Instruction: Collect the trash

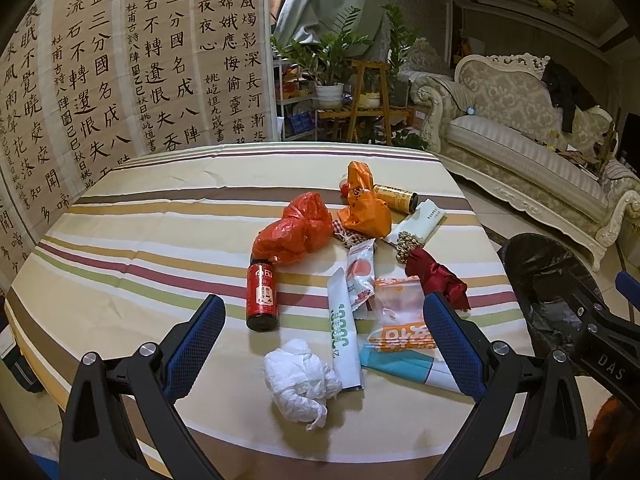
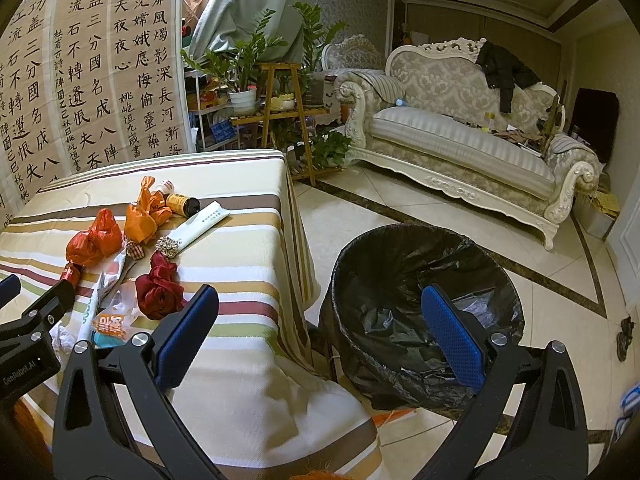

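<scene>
Home living room: sofa [image 2: 460,128], houseplants [image 2: 248,60].

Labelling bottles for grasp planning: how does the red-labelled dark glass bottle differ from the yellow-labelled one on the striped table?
Colour: the red-labelled dark glass bottle has a red wrap; the yellow-labelled dark bottle has a yellow-orange one.
Position: the red one lies on the near side of the trash pile, closest to the open left gripper; the yellow one lies at the far side.
Neighbours: the red one's top is tucked under the red-orange plastic bag; the yellow one sits behind the orange plastic bag.
Shared: both small, lying down.
</scene>
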